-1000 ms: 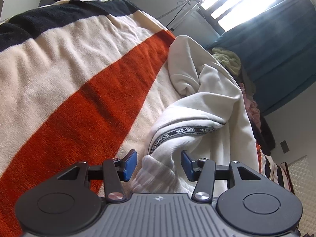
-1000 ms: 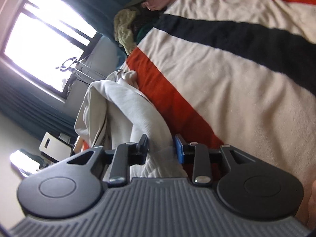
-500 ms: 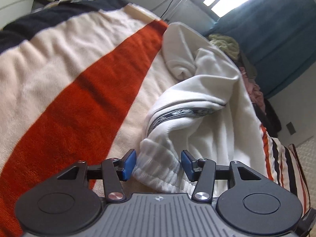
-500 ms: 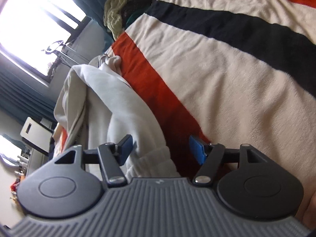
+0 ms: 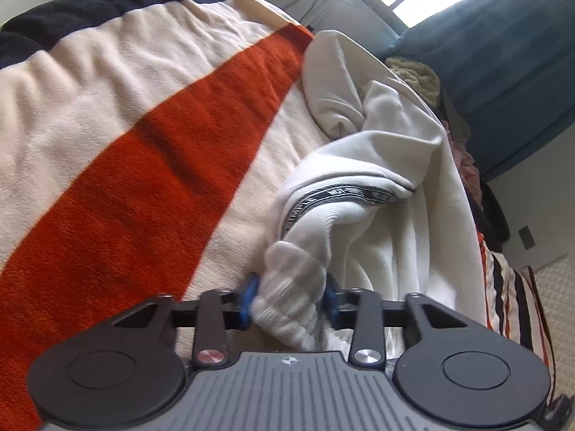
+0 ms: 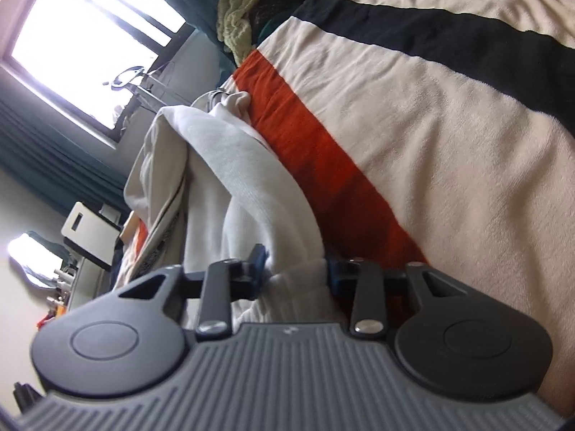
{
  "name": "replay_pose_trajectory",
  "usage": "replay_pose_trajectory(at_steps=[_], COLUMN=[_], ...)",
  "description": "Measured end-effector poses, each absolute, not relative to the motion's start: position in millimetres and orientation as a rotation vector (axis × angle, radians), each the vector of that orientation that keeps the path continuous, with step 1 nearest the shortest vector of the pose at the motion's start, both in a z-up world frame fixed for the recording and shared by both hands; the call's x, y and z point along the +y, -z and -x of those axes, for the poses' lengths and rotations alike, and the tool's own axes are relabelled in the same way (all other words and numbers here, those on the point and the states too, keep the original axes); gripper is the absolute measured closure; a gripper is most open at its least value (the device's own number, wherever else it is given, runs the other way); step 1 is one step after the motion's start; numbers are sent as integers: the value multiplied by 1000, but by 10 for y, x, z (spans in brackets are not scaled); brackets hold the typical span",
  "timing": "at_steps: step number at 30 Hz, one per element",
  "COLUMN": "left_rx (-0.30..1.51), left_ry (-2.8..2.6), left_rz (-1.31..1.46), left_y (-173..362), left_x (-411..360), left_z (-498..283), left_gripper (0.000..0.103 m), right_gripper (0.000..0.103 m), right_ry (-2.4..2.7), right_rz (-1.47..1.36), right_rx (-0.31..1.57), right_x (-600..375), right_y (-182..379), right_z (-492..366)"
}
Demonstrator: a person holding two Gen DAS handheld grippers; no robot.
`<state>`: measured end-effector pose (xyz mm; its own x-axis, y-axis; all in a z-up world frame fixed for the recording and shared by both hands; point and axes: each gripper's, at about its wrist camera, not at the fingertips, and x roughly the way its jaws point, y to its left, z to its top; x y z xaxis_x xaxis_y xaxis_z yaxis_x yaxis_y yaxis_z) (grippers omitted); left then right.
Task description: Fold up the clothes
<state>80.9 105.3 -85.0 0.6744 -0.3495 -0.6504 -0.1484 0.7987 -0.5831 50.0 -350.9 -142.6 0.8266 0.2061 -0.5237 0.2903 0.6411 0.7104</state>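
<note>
A white sweatshirt (image 5: 388,165) with a black lettered band lies bunched on a striped blanket (image 5: 143,165). My left gripper (image 5: 287,296) has its blue pads against both sides of a ribbed white cuff (image 5: 287,301), shut on it. In the right wrist view the same sweatshirt (image 6: 248,179) runs back toward the window. My right gripper (image 6: 296,269) is shut on another ribbed edge of it (image 6: 305,283), low over the blanket (image 6: 449,143).
A pile of other clothes, green and pink, (image 6: 239,18) sits at the blanket's far end below teal curtains (image 5: 503,72). A window (image 6: 90,39) and a wire rack are behind. A white device (image 6: 90,230) stands on a desk to the left.
Both grippers have closed in on the ribbed cuffs they straddled. The right gripper opened half a second ago and has shut again. The left cuff is blurred with motion.
</note>
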Motion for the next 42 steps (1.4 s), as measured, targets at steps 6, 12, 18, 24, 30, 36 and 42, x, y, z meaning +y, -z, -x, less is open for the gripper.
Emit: replay_pose_trajectory(at_steps=[6,12,18,24,30,36,42], left_rx=[740,672,603,549,557,687,788], left_ry=[117,36,-61,-191,-343,-422,-421], left_rz=[629,577,529,484,340,343,343], left_y=[669,292,-211,-839,-1077,-363,2], left_x=[1122,1506,2108,2890,3624,4119,4203], left_z=[-746,-963,-1309,-1934,-2904,-3666,-3813], left_gripper=[88,90,91,91,91,90,83], right_gripper=[77,80,81,81,81,87,86], right_ry=[-37,-115,-331,-583,-770,-807,-835], right_rz=[-904,-1037,-1060,-1073,-1023,-989,-929], right_rx=[600,592,583,649,743,924,969], right_x=[-3307,-3002,-2231,-964,279,906,971], right_y=[1344,1396,1219,1045,1022,1369,1321], right_z=[-338,-105,-64,-642,-1583,-2217,-2306])
